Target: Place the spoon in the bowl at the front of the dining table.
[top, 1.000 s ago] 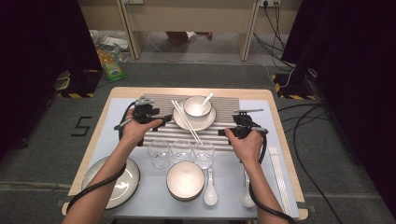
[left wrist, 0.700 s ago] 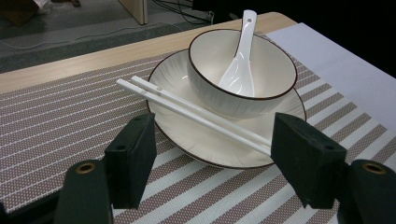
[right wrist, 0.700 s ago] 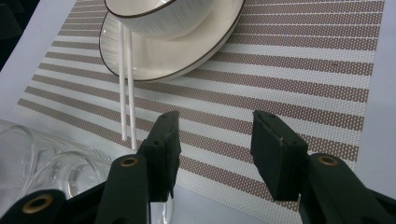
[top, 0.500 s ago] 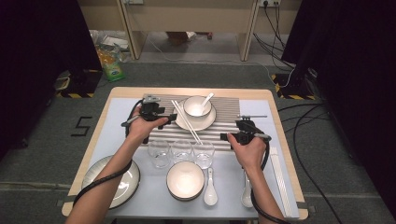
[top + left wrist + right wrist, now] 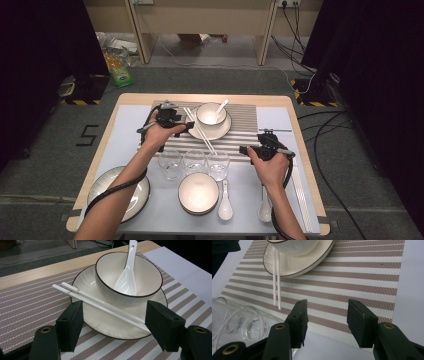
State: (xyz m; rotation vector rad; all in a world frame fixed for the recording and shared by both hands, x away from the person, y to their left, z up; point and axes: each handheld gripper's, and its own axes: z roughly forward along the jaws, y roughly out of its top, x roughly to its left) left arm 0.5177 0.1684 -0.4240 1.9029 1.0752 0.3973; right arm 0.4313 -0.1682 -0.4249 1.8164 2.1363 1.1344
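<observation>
- A wooden table carries a pale sheet, and on it lies a striped placemat, brown and cream, toward the far edge.
- On the placemat sits a white plate with a dark rim; a white bowl stands on it, holding a white spoon whose handle leans on the bowl's far rim.
- A pair of white chopsticks lies side by side across the plate's left edge, just beside the bowl, with the tips reaching out over the placemat toward the glasses.
- The left gripper hovers at the plate's left side with its jaws spread wide and empty; in the left gripper view the chopsticks pass between them.
- The right gripper sits at the placemat's near right corner, jaws parted and holding nothing, well apart from the plate.
- Three clear glasses stand in a row just nearer than the placemat.
- Nearer the person: a grey-rimmed plate at left, a second bowl in the middle, two more spoons to its right.
</observation>
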